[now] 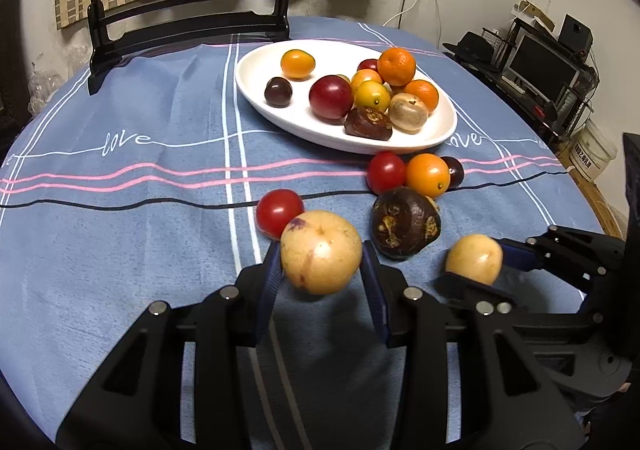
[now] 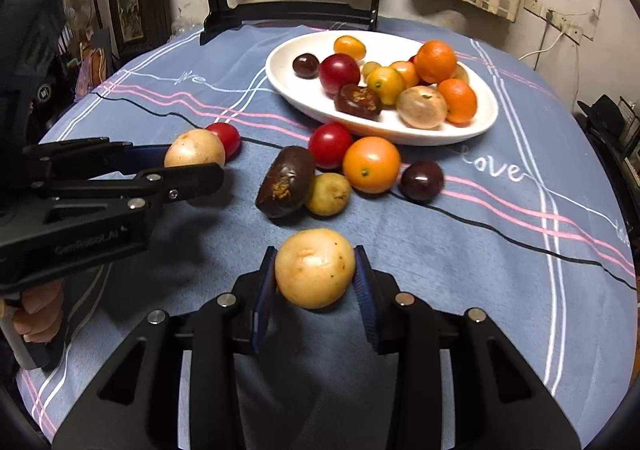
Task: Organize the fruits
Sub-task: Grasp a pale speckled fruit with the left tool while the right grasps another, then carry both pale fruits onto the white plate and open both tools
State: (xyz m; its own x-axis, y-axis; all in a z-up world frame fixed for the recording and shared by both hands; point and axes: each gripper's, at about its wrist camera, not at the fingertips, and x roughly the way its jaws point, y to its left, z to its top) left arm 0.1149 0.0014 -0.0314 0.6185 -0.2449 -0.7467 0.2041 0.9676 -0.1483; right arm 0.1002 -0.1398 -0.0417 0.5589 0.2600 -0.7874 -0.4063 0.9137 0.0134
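both claws have a fruit each right now. the left gripper (image 1: pixel 322 276) has its blue pads squeezed onto a pale yellow round fruit with a purple smudge (image 1: pixel 321 252), jaws only partly apart, as wide as the fruit. in the right wrist view the same left gripper (image 2: pixel 192 165) comes in from 9 o'clock with that fruit at its tip, and a hand (image 2: pixel 38 310) grips its handle at about 8 o'clock.

the right gripper (image 2: pixel 315 278) is clamped on a second pale yellow round fruit (image 2: pixel 315 268), pads touching both sides. from the left wrist view it shows at 3 o'clock, right gripper (image 1: pixel 476 266) with its fruit poking out.

the rest of the loose stuff sits on the blue cloth with pink and white stripes (image 1: pixel 140 189): a small red cherry tomato (image 1: pixel 279 211) right behind the left-held fruit, touching it in the picture. a dark brown knobbly fruit (image 1: pixel 405 223) sits between the two claws, a small yellowish fruit (image 2: pixel 329 193) tucked just beside it. at 12 o'clock from that there's another red tomato (image 1: pixel 386 171), an orange round kumquat (image 1: pixel 428 174) and a dark purple round fruit (image 1: pixel 454 171) in a tight row, just in front of the white oval plate (image 1: pixel 256 89).

the plate's got a pile of fruit in it already, mostly bunched at its 3 o'clock end. a black wooden stand with a round panel (image 1: pixel 188 17) is at 12 o'clock beyond it.
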